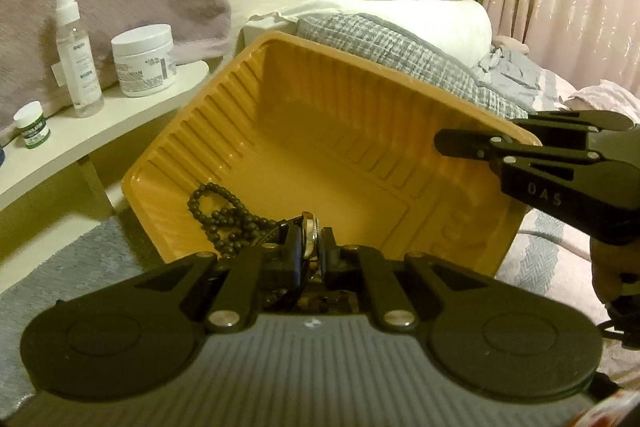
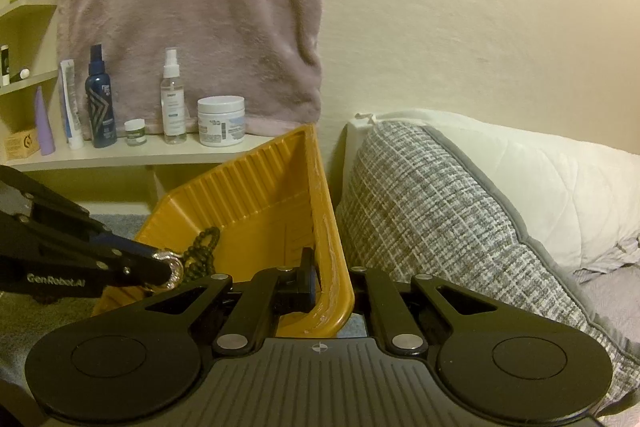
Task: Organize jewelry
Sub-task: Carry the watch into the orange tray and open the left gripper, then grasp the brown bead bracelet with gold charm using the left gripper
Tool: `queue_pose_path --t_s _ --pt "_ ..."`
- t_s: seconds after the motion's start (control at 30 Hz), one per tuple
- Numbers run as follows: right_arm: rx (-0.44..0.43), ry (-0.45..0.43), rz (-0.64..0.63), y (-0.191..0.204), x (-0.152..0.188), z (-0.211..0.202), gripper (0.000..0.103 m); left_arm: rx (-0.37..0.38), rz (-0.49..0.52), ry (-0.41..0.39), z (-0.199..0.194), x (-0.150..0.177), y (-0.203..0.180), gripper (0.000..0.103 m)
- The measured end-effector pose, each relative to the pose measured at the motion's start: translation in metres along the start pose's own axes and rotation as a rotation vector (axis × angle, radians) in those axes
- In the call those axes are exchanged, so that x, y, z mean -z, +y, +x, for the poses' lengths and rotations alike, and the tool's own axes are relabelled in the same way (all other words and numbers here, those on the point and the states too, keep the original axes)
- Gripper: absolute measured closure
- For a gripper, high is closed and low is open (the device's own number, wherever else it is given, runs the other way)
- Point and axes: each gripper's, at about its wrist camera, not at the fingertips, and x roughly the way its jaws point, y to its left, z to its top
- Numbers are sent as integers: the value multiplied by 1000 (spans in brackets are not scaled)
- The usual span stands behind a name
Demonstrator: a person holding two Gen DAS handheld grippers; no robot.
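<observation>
An orange plastic tray [image 1: 328, 131] is held tilted in the air. My right gripper [image 2: 328, 279] is shut on the tray's rim [image 2: 332, 239]; it shows in the left wrist view [image 1: 472, 143] at the tray's right edge. My left gripper [image 1: 310, 247] is shut on a silver ring-like piece of jewelry [image 1: 310, 233] over the tray's near edge; it shows in the right wrist view [image 2: 172, 269]. A black bead necklace [image 1: 224, 215] lies in the tray's low corner, also seen in the right wrist view [image 2: 202, 251].
A cream shelf [image 1: 80, 139] on the left carries a spray bottle [image 1: 76, 51], a white cream jar [image 1: 144, 61] and a small green jar [image 1: 32, 125]. A grey checked pillow [image 2: 440, 211] and white pillow [image 2: 560, 179] lie on the bed at right. A pink towel [image 2: 192, 7] hangs behind.
</observation>
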Motion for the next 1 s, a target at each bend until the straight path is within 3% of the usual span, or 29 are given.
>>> queue_pose_path --t_s 0.2,0.3,0.37,0.7,1.0 --pt "1 1 2 0 0 0 98 -1 1 4 7 1 -3 94" --pt "2 4 2 0 1 0 98 -1 -13 -23 1 1 -2 84" --pt "3 4 2 -1 1 0 98 -26 -12 -38 -7 3 0 84" --pt "7 5 6 0 4 -3 98 -297 -109 -44 -63 48 45 78" --pt "10 7 6 1 4 -3 98 -453 -225 -20 -94 96 78 76"
